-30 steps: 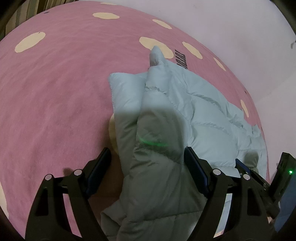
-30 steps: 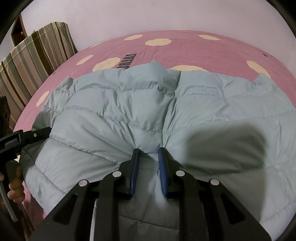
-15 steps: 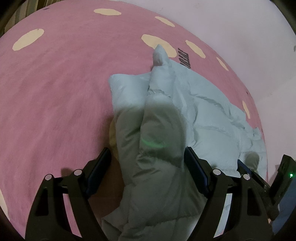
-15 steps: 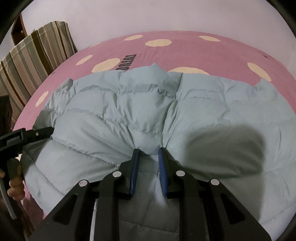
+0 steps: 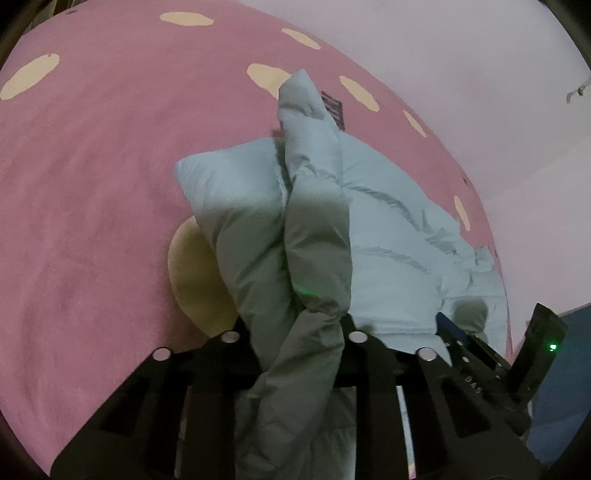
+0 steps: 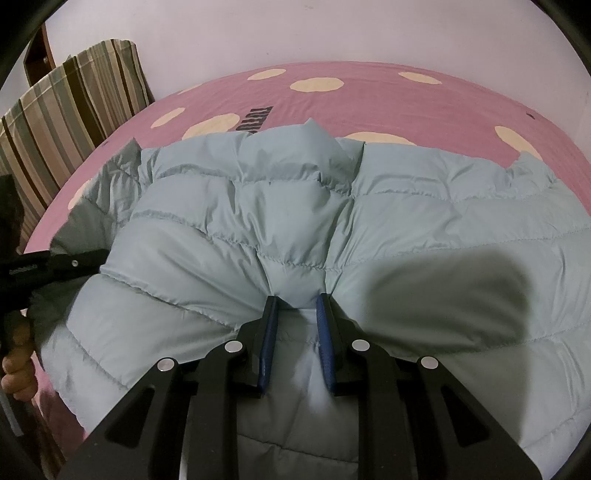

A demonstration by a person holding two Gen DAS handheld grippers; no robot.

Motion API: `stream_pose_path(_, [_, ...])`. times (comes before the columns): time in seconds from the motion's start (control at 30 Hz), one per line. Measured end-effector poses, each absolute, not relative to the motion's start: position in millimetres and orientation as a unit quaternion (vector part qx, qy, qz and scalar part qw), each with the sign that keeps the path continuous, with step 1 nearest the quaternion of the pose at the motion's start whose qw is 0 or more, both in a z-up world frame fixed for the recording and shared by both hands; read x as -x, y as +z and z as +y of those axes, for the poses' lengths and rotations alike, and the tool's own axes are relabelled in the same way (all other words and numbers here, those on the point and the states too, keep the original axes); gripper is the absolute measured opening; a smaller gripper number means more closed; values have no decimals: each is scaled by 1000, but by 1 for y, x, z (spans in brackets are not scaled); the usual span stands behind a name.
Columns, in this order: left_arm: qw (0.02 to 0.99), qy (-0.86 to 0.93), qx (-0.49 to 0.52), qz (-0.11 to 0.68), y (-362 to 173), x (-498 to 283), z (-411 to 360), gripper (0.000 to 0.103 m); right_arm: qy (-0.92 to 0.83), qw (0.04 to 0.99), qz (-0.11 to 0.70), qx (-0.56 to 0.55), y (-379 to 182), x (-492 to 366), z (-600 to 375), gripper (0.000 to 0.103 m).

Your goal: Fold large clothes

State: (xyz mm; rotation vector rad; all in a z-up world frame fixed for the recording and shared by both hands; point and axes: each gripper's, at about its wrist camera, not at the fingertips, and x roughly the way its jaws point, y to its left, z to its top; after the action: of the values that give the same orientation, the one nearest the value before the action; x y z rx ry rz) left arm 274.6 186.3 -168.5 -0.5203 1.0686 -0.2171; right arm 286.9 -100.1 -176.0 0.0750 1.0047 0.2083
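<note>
The jacket [image 6: 295, 229], a pale blue quilted one, lies on the bed [image 5: 92, 184] with its near edge gathered up by both grippers. Judging by how it lies, the fold is only at its start: most of the body is still spread flat toward the far side, and no layer has yet been laid over another in any tidy way.

The left gripper [image 5: 299, 332] is closing its jaws on a bunched ridge of fabric that stands between them and rises away from the camera like a crest. The pads are hidden under the cloth, but the fabric is pinched narrow there. The right gripper [image 6: 297, 314] has its jaws drawn close, pinching a pleat of the jacket near the middle of the near edge; creases fan out from that point.

What seems left: carry both held points over to the far side, lay the halves together, smooth, and probably 1 more fold after that.

The bed carries a pink sheet with cream spots [image 6: 314, 85] and a dark printed word partly hidden by the far edge of the jacket. A plain pale wall [image 6: 332, 33] stands behind the bed. At the far left lean 2 striped cushions [image 6: 66, 107]. In the right wrist view a hand [image 6: 16, 373] shows at the left edge, holding the left gripper's handle.
</note>
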Motion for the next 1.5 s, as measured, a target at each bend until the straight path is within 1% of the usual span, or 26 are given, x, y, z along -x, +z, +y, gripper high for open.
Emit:
stream_pose_path(0.13, [834, -96, 234, 491, -153, -269, 178, 16, 98, 871, 480, -33, -176, -287, -98, 22])
stream_pose_path(0.4, [853, -84, 228, 462, -124, -254, 161, 14, 90, 877, 471, -27, -172, -284, -99, 23])
stream_pose_path(0.7, [874, -96, 201, 432, -82, -240, 120, 14, 54, 887, 456, -49, -146, -272, -140, 25])
stream_pose_path(0.73, [875, -97, 197, 431, -80, -241, 115, 14, 44, 890, 452, -52, -142, -270, -150, 27])
stream_pose_path(0.77, [877, -98, 192, 429, -77, -240, 108, 14, 35, 892, 448, -53, -139, -268, -158, 33])
stream_pose_path(0.87, [881, -103, 179, 427, -70, -241, 85, 13, 2, 898, 437, -51, -129, -261, -187, 42])
stream_pose_path(1.03, [883, -118, 155, 427, -61, -247, 44, 13, -44, 903, 424, -51, -121, -247, -236, 44])
stream_pose_path(1.2, [884, -132, 118, 433, -62, -256, -11, 13, -75, 900, 424, -71, -123, -236, -283, 44])
stream_pose_path(1.33, [877, -141, 92, 450, -76, -269, -59, 13, -89, 894, 430, -87, -130, -227, -315, 44])
stream_pose_path(1.4, [873, -144, 81, 459, -84, -273, -77, 13, -96, 892, 431, -90, -133, -223, -328, 48])
stream_pose_path(1.5, [869, -145, 54, 469, -96, -274, -111, 13, -104, 890, 433, -96, -137, -217, -344, 49])
